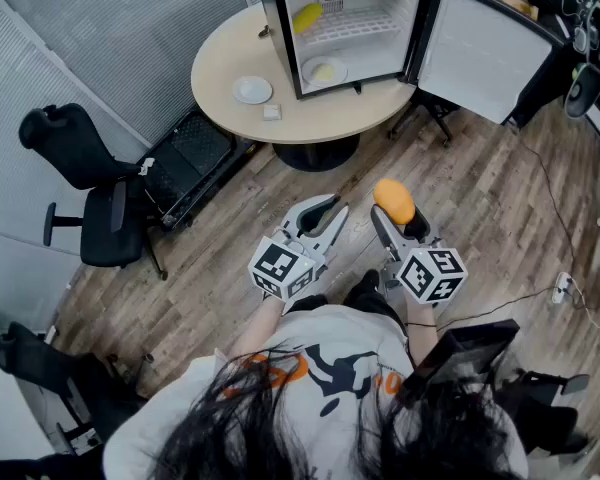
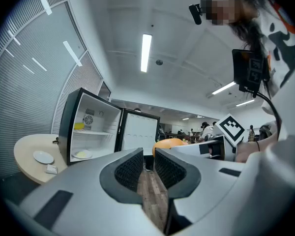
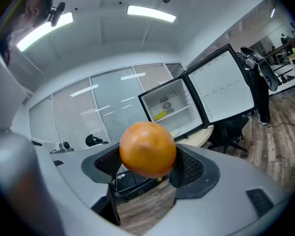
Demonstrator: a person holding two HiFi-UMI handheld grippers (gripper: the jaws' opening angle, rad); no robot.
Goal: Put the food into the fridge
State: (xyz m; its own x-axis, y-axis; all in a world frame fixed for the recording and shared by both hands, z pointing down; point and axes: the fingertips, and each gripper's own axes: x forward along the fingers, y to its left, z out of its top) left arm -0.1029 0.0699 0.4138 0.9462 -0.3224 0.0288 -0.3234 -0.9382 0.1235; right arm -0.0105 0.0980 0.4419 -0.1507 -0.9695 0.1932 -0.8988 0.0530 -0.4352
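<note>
An orange is held between the pads of my right gripper, above the wooden floor and well short of the table. In the right gripper view the orange fills the gap of the right gripper. My left gripper hangs beside it, shut and empty; in its own view the left gripper shows its pads almost touching. The small fridge stands on the round table with its door swung open. A yellow item lies on its shelf, a plate of yellow food on its floor.
A white plate and a small white block lie on the table left of the fridge. Black office chairs and a black crate stand to the left. A cable and power strip lie on the floor at right.
</note>
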